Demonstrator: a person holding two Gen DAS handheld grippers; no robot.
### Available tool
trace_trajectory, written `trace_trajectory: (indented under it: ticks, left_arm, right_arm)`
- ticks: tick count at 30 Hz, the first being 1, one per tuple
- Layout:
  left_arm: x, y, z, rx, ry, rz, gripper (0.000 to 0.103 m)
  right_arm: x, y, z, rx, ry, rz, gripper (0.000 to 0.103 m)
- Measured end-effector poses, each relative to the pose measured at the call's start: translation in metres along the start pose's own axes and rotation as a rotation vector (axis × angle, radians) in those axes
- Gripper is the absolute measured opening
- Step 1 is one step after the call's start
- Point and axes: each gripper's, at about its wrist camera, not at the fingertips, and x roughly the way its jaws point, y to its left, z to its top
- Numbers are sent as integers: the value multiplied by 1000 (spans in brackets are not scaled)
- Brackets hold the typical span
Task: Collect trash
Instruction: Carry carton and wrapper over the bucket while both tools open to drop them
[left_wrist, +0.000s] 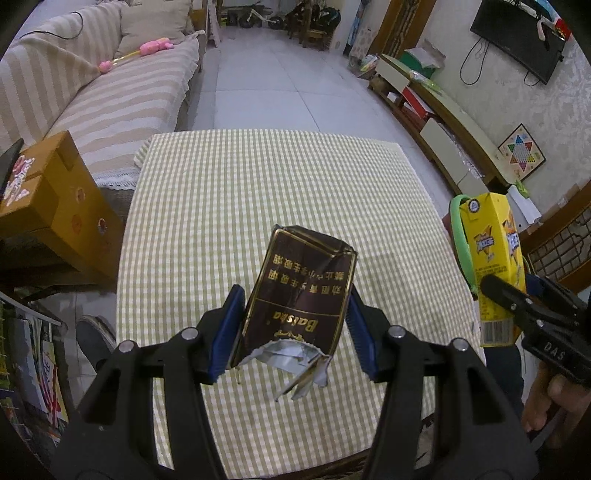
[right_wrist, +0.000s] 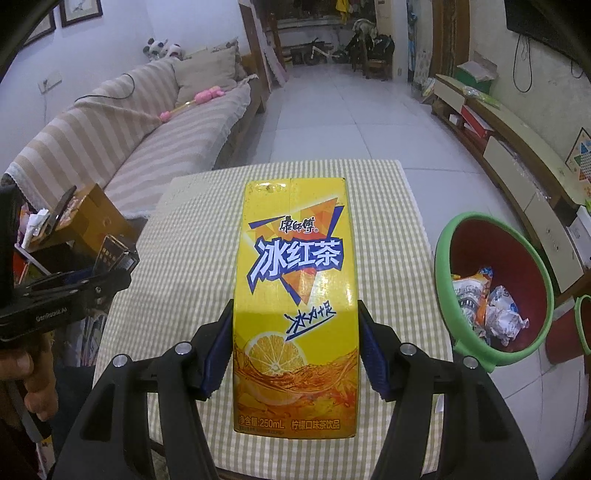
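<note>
The left gripper (left_wrist: 293, 328) squeezes one crumpled brown cigarette pack (left_wrist: 301, 295) between its blue pads, up above the near edge of the checked table (left_wrist: 258, 192). The right gripper (right_wrist: 295, 347) squeezes one yellow iced tea carton (right_wrist: 295, 295), standing upright, above the near edge too. The table top under both is bare, with wide room out to its far edge. One red bin with a green rim (right_wrist: 443, 280) sits just past the table's right edge, on the floor. It holds a few crumpled wrappers (right_wrist: 487, 306). One striped sofa (left_wrist: 92, 96) runs along beyond the left edge.
</note>
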Motion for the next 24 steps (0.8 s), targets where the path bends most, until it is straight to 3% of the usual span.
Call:
trace_trajectory:
  ticks: [11,24]
  left_arm:
    - [-12,-13,5,1,-37,0,53]
    - [-3,-44,19,31,-41,-7,53]
  right_arm:
    - [-9,-7,8,-5,-29,13,58]
    - [-13,-43,11,46,-47,8,58]
